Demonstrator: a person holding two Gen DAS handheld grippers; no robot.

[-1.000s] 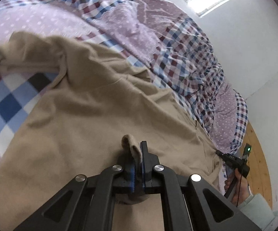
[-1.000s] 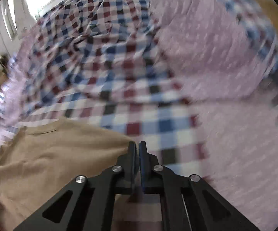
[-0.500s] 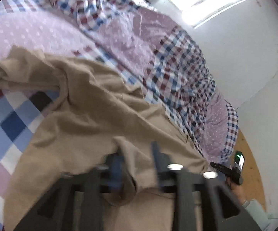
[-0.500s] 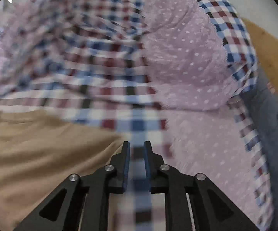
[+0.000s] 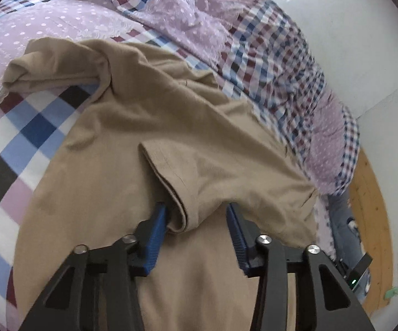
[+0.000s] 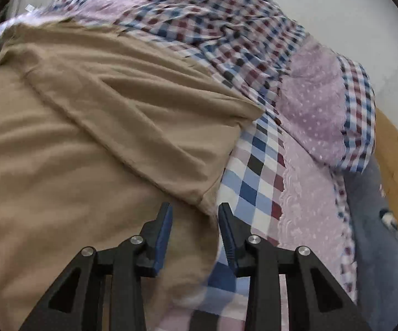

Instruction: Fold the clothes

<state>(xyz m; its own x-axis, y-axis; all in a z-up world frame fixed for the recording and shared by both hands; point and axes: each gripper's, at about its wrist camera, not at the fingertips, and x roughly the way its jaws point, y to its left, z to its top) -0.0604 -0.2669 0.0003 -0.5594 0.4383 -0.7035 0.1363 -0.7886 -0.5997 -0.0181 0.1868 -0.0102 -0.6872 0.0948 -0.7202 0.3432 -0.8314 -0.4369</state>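
Note:
A tan shirt (image 5: 121,138) lies spread on the checked bedspread (image 5: 14,138). One sleeve (image 5: 177,176) is folded back over the shirt's body, its cuff lying loose between the fingers of my left gripper (image 5: 197,215), which stands open. The other sleeve (image 5: 58,63) stretches away to the far left. In the right wrist view the tan shirt (image 6: 61,151) fills the left half, with a folded flap (image 6: 166,127) ending in a corner just ahead of my right gripper (image 6: 195,212). That gripper is open over the shirt's right edge, holding nothing.
A rumpled checked and lilac dotted quilt (image 5: 268,55) is heaped along the far side of the bed. The bed's edge drops to a wooden floor (image 5: 372,220) at the right. A white wall (image 5: 364,41) stands behind.
My left gripper has opened and let go of the sleeve cuff, which now lies on the shirt. My right gripper has opened too and swung left over the shirt's edge.

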